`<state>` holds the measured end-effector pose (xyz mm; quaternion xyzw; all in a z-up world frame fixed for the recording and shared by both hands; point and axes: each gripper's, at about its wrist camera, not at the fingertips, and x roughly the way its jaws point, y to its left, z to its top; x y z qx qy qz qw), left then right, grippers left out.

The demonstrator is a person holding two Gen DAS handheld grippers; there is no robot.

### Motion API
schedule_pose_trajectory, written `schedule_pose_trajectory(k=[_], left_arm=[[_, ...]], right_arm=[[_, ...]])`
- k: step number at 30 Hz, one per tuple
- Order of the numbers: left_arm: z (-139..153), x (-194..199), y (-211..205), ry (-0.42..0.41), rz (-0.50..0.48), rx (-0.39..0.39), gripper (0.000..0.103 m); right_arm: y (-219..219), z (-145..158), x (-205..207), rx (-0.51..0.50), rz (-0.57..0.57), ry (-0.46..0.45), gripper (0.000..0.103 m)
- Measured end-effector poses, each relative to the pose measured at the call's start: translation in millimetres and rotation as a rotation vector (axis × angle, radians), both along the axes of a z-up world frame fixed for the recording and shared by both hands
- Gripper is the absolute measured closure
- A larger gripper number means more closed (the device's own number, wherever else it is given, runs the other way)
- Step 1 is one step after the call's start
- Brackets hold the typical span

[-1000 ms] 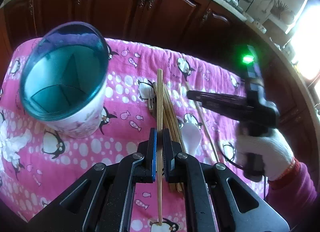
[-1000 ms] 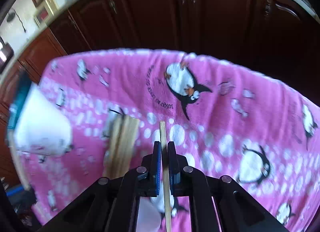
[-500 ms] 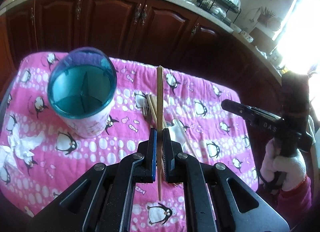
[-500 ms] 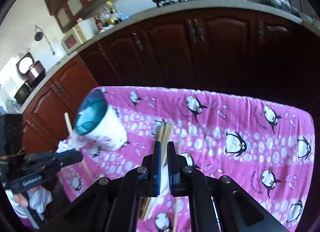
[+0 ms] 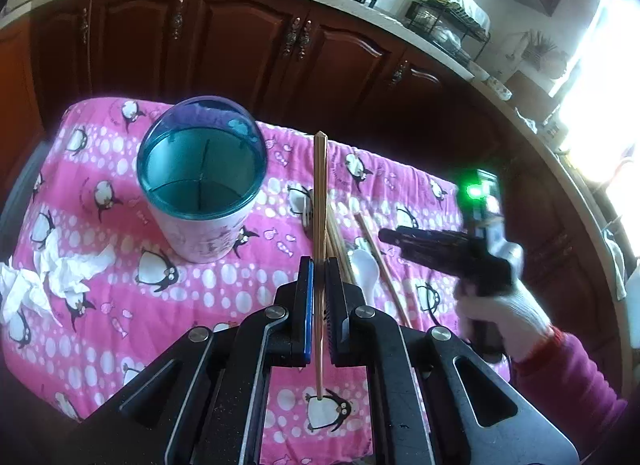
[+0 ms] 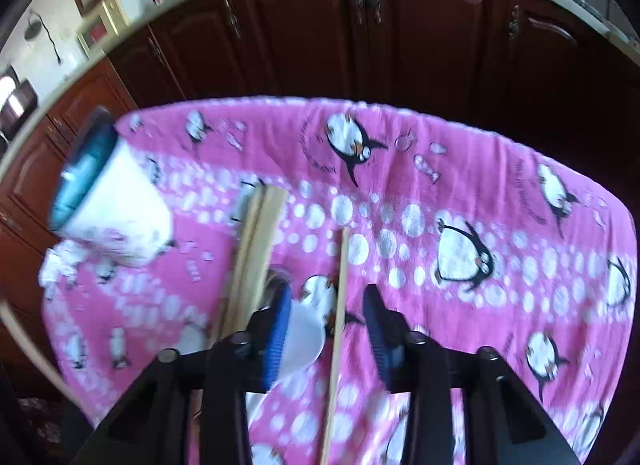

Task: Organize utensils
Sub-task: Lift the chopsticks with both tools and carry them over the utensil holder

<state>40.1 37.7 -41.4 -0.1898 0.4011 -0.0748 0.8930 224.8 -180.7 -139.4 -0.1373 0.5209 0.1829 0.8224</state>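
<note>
The left tongs (image 5: pixel 319 297) are pinching a single pale wooden chopstick (image 5: pixel 320 225) between their pads, holding it clear of the desk (image 5: pixel 100 345), which is covered by a pink cloth printed with penguins and white dots. The chopstick's far tip points toward the far edge of the cloth, just right of the round utensil holder with a translucent blue rim and white body (image 5: pixel 202 181). That holder stands upright at the far left of the desk, and its inside is split by thin dividers into compartments.

The right tongs (image 6: pixel 326 321) have just been opening: their jaws now stand spread, with a second wooden chopstick (image 6: pixel 338 305) lying on the cloth between them, touched by neither pad. A white spoon (image 6: pixel 302 333) lies just left of that chopstick, partly under the left pad. Further left lies a bundle of several wooden chopsticks (image 6: pixel 258 241), resting side by side on the cloth near the holder.

From the left wrist view, the right tongs are gripped by a hand in a white knitted glove (image 5: pixel 500 313) with a dark red sleeve (image 5: pixel 568 381). Crumpled white tissue paper (image 5: pixel 44 281) lies at the left edge of the desk.
</note>
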Motion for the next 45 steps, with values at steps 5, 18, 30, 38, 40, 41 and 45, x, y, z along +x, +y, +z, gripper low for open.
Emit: schedule_pose_trajectory(k=[5, 18, 30, 38, 40, 41, 45], left_arm=[[-5.9, 2.6, 6.3, 0.018, 0.015, -0.007, 0.099], [2.9, 5.7, 14.5, -0.005, 0.016, -0.019, 0.099], [57.8, -9.4, 27.7, -0.106, 0.012, -0.008, 0.099], [104.3, -7.1, 63.1, -0.200, 0.090, 0.028, 0.099], [113.9, -2.6, 75.2, -0.222, 0.122, 0.044, 0.099], [117.2, 1.5, 81.8, -0.228, 0.141, 0.051, 0.099], [120.1, 20.9, 103.9, -0.239, 0.210, 0.093, 0.099]], right_arm=[[19.5, -24.3, 28.5, -0.055, 0.008, 0.032, 0.083], [-13.0, 40.5, -7.5, 0.156, 0.014, -0.022, 0.098], [-5.6, 149.4, -86.5, 0.287, 0.133, -0.203, 0.098], [43.8, 216.5, -96.0, 0.351, 0.236, -0.311, 0.098], [63.5, 233.3, -94.0, 0.373, 0.265, -0.339, 0.098], [69.3, 237.4, -92.7, 0.379, 0.271, -0.348, 0.098], [106.3, 256.2, -81.5, 0.419, 0.301, -0.368, 0.098]])
